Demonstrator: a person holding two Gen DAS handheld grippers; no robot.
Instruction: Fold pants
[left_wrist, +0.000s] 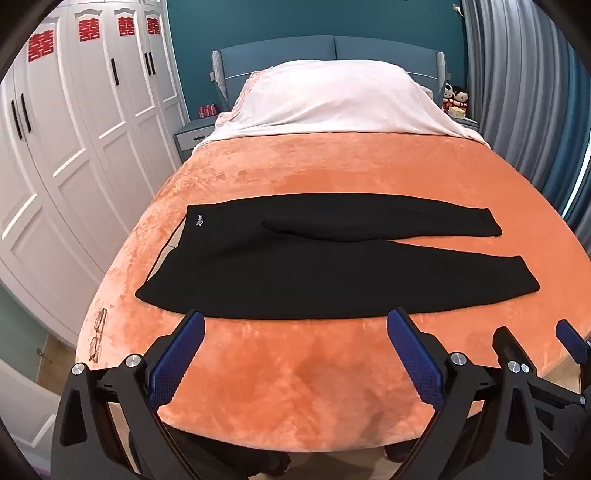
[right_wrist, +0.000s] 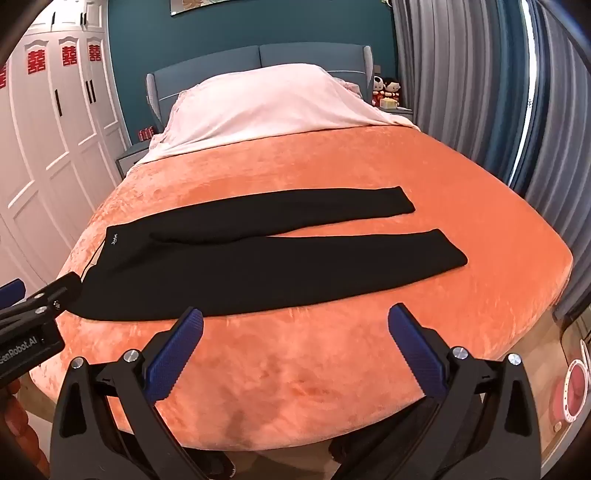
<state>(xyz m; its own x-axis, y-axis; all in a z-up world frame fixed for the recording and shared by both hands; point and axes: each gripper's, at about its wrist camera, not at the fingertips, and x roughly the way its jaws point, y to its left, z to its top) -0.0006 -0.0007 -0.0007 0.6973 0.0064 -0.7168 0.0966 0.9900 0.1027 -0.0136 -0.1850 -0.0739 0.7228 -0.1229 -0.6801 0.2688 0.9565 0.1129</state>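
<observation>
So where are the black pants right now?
The pants lie spread flat across the orange blanket on the bed, waistband toward the white wardrobe side, legs toward the curtains, just beyond both open hand-held grippers.

wall: teal (left_wrist: 258, 22) | wardrobe: white (left_wrist: 74, 147) | curtains: grey (right_wrist: 461, 92) | bed: orange blanket (left_wrist: 295, 387)

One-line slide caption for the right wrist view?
Open right gripper hovers before black pants spread flat on the orange blanket, nothing grasped.

Black pants (right_wrist: 251, 254) flat on orange bed (right_wrist: 369, 369), right gripper (right_wrist: 295, 317) fingers (right_wrist: 173, 354) spread
</observation>
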